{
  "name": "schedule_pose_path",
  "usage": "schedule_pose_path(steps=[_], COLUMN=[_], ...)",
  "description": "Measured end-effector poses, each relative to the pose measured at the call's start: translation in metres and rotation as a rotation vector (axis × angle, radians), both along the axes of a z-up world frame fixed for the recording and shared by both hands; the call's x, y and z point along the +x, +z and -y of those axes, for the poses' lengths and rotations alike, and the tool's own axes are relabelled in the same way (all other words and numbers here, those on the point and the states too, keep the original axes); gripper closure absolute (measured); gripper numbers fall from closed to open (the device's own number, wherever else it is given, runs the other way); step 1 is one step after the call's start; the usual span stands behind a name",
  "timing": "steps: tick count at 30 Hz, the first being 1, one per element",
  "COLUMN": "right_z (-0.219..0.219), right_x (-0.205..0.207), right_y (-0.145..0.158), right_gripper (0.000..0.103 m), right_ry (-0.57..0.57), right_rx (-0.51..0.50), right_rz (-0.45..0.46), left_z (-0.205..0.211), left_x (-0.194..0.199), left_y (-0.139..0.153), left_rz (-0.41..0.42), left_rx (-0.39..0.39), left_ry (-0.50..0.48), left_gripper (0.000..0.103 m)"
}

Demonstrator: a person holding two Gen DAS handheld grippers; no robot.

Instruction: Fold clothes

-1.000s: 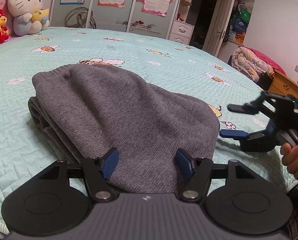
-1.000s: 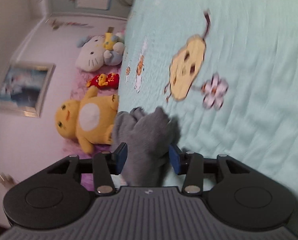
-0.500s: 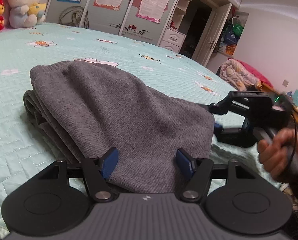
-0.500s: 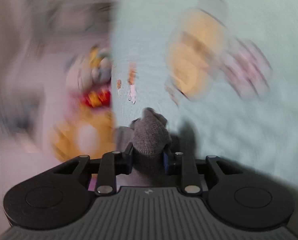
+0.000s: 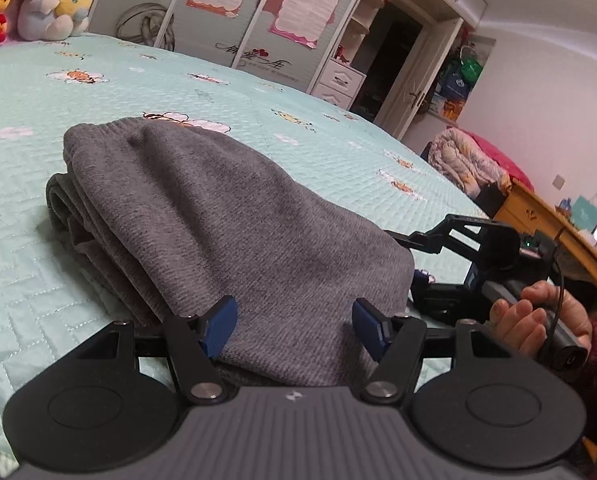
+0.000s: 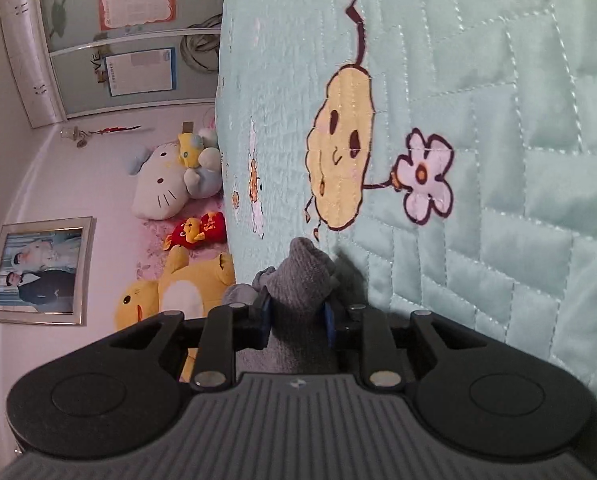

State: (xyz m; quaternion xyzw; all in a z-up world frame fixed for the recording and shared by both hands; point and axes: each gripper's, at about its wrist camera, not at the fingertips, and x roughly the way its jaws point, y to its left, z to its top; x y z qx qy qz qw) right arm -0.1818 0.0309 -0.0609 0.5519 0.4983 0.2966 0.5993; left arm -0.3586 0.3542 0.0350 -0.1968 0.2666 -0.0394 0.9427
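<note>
Grey knit garment [image 5: 234, 224] lies folded in thick, ribbed layers on the quilted bed [image 5: 98, 92]. Right gripper [image 6: 296, 316], whose jaws have just been opening a little, pinches a bunched corner of it. Left gripper [image 5: 294, 320] stands wide, its pads clear of the cloth between them. I judge another fold or a final tidy is in hand; next, the left should close on its edge.
</note>
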Motion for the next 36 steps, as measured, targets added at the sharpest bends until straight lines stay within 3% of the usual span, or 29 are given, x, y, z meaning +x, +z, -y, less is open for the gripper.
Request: schedule_pose_path(steps=[5, 6, 9, 11, 12, 14, 16, 17, 18, 19, 20, 22, 26, 29, 30, 32, 36], right_z=[0.007, 0.007, 0.010, -0.002, -0.010, -0.030, -0.044, -0.042, -0.040, -0.039, -0.034, -0.029, -0.023, -0.026, -0.032, -0.050, -0.105], right_x=[-0.006, -0.006, -0.010, -0.020, -0.024, -0.027, -0.017, -0.012, -0.007, -0.002, 0.001, 0.001, 0.006, 0.003, 0.002, 0.004, 0.023], right_y=[-0.007, -0.003, 0.042, 0.080, 0.091, 0.097, 0.079, 0.059, 0.039, 0.019, 0.003, 0.004, 0.008, 0.039, 0.052, 0.078, 0.109], right_gripper=[0.067, 0.067, 0.067, 0.067, 0.067, 0.067, 0.070, 0.076, 0.103, 0.103, 0.103, 0.103, 0.103, 0.097, 0.097, 0.097, 0.096], right_ry=[-0.101, -0.117, -0.089, -0.048, -0.020, 0.071, 0.148, 0.146, 0.143, 0.141, 0.134, 0.134, 0.117, 0.095, 0.109, 0.163, 0.361], right_rx=[0.110, 0.096, -0.134, -0.299, -0.330, -0.280, -0.188, -0.164, -0.139, -0.114, -0.082, -0.066, -0.035, -0.114, -0.135, -0.159, -0.154], right_rz=[-0.089, -0.068, 0.220, 0.474, 0.572, 0.655, 0.618, 0.562, 0.506, 0.450, 0.407, 0.404, 0.339, 0.446, 0.500, 0.592, 0.697], left_z=[-0.008, -0.010, -0.013, -0.016, -0.020, -0.031, -0.054, -0.066, -0.080, -0.091, -0.099, -0.110, -0.106, -0.102, -0.100, -0.092, -0.081], left_x=[-0.010, -0.013, -0.020, -0.017, -0.011, 0.005, 0.021, 0.030, 0.038, 0.039, 0.035, 0.030, 0.027, 0.021, 0.016, 0.007, 0.021], left_y=[0.007, 0.009, 0.027, 0.042, 0.049, 0.052, 0.038, 0.027, 0.009, -0.003, -0.009, -0.017, -0.010, -0.001, 0.007, 0.023, 0.050], left_rz=[-0.001, -0.002, 0.052, 0.107, 0.138, 0.167, 0.156, 0.112, 0.036, 0.000, -0.001, -0.001, 0.007, 0.019, 0.033, 0.086, 0.181], left_rx=[-0.051, -0.066, -0.068, -0.044, -0.039, -0.005, -0.017, -0.024, -0.057, -0.100, -0.130, -0.180, -0.192, -0.204, -0.197, -0.163, -0.094], left_ry=[0.023, 0.029, 0.048, 0.064, 0.066, 0.098, 0.171, 0.212, 0.249, 0.271, 0.289, 0.314, 0.327, 0.353, 0.371, 0.386, 0.326], left_gripper=[0.038, 0.040, 0.040, 0.040, 0.040, 0.040, 0.040, 0.043, 0.056, 0.082, 0.099, 0.098, 0.098, 0.096, 0.093, 0.073, 0.056])
